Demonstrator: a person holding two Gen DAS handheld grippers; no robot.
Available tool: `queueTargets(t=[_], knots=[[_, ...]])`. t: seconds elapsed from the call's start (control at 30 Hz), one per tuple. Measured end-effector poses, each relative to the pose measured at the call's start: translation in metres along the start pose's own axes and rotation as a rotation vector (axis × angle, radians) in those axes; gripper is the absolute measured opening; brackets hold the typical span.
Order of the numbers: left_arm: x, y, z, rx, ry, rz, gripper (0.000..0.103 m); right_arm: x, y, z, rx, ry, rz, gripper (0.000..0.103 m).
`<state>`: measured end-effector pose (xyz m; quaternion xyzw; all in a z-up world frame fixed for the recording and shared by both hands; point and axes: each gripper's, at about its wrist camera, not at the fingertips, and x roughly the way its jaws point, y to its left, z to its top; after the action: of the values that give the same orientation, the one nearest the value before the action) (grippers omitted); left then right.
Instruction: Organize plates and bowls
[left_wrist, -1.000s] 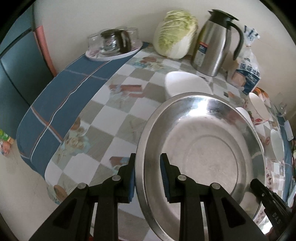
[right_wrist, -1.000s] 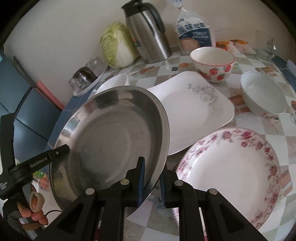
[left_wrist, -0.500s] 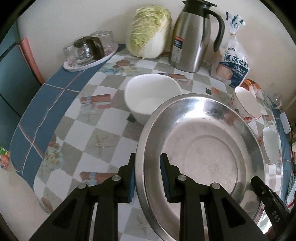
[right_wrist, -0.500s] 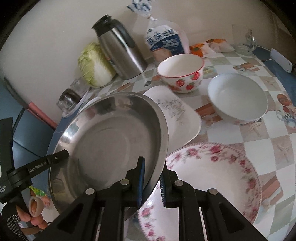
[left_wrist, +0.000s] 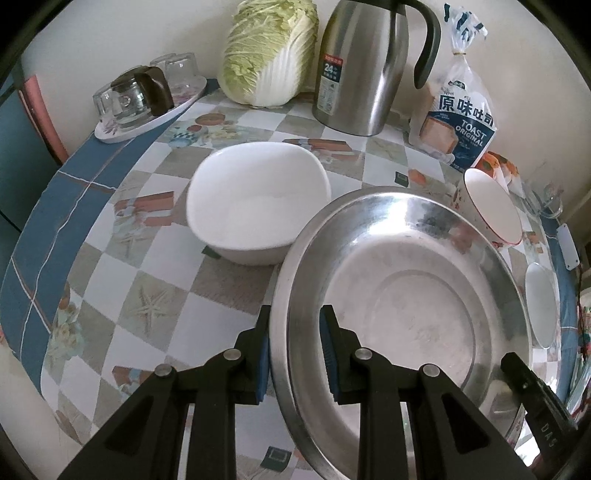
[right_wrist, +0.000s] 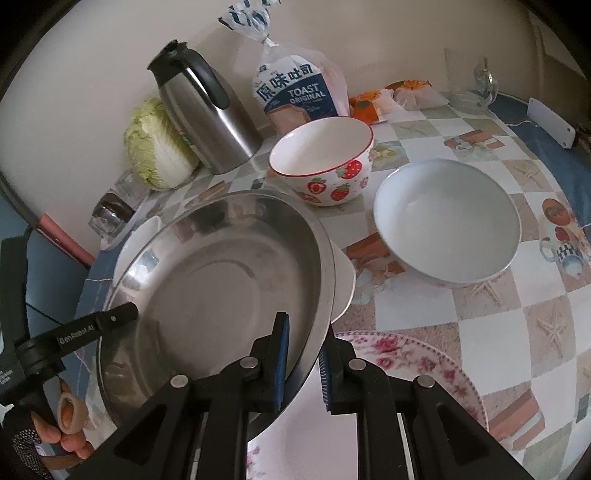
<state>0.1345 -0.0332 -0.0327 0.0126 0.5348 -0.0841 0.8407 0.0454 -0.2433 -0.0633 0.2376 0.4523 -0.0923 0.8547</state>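
Note:
Both grippers hold a large steel plate (left_wrist: 402, 295) by opposite rims, above the table. My left gripper (left_wrist: 293, 350) is shut on its near rim. My right gripper (right_wrist: 301, 363) is shut on the other rim of the steel plate (right_wrist: 207, 291). Under it lie a white square plate (right_wrist: 345, 280) and a rose-patterned plate (right_wrist: 413, 365). A white square bowl (left_wrist: 258, 206) sits left of the steel plate. A strawberry bowl (right_wrist: 321, 162) and a plain white bowl (right_wrist: 447, 221) stand farther back.
A steel thermos jug (left_wrist: 362, 62), a cabbage (left_wrist: 269, 48), a bag of toast (left_wrist: 458, 110) and a tray of upturned glasses (left_wrist: 144, 99) line the wall. A glass pitcher (right_wrist: 467, 81) stands at the far right. The checked tablecloth (left_wrist: 147, 295) drops off at the left.
Both grippers have carried the steel plate to the right across the table. It now covers most of the white square plate, and the white square bowl is uncovered.

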Motion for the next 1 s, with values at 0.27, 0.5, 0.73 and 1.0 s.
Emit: queueTargets(t=[0.27, 0.5, 0.73, 1.0], knots=[[0.010, -0.002, 0.007, -0.009, 0.004, -0.029, 0.026, 0.009, -0.002, 0.003, -0.006, 0.004, -0.033, 0.016], [0.018, -0.003, 0.009, -0.014, 0.012, -0.054, 0.026, 0.012, -0.001, 0.005, -0.018, 0.001, -0.057, 0.016], [0.024, -0.001, 0.010, -0.020, 0.014, -0.064, 0.026, 0.015, 0.002, 0.005, -0.027, 0.005, -0.081, 0.016], [0.027, 0.002, 0.009, -0.020, 0.021, -0.077, 0.026, 0.016, 0.005, 0.004, -0.040, 0.006, -0.105, 0.016]])
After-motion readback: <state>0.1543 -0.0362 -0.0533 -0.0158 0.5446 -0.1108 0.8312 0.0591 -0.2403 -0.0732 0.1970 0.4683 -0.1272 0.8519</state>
